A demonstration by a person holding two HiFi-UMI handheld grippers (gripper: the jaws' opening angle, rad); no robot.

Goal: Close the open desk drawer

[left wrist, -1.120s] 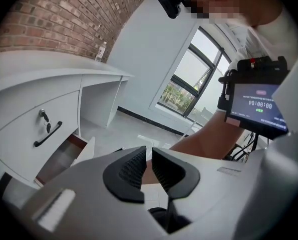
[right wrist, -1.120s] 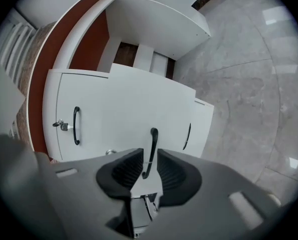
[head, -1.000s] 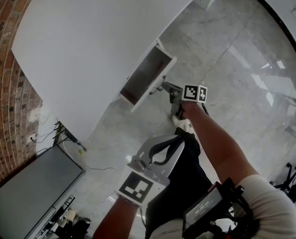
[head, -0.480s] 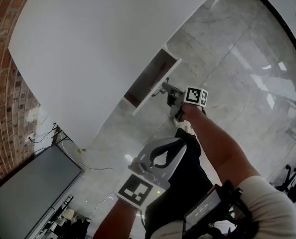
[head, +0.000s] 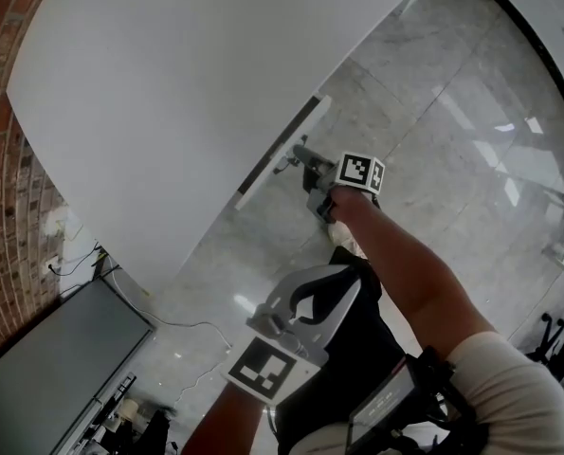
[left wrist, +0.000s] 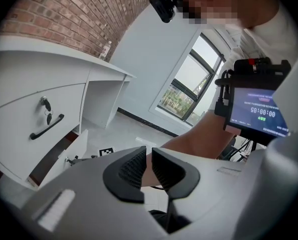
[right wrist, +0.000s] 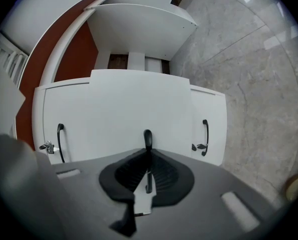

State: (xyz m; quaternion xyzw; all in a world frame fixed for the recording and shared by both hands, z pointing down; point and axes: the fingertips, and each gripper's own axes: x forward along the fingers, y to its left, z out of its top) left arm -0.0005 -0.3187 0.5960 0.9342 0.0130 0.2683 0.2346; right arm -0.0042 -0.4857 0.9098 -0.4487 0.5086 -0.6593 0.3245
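Closest to the body, the left gripper (left wrist: 147, 159) hangs low at the person's front with its ribbed black pads (left wrist: 131, 168) drawn nearly together, only a slit between them and nothing in it. A small screen device (left wrist: 256, 114) is strapped at the person's chest just behind it. Farther out, the person's right arm reaches forward, and the right gripper (right wrist: 147, 156) is clenched on the black drawer handle (right wrist: 147, 138), which runs straight between its pads. The desk drawer (head: 278, 154) is pushed almost home: in the head view its white front lies nearly flush under the desk's edge, with only a thin dark gap left. From the left gripper view a strip of reddish-brown interior shows beside it. On either side of the held handle, the neighbouring fronts each carry a black handle (right wrist: 205, 136) with a key beside it (right wrist: 47, 146). The white desk (head: 168, 83) spreads beyond over a grey marble floor (head: 433, 131). A brick wall (head: 7, 207) runs along the far left, with a dark flat panel (head: 54, 368) below it.
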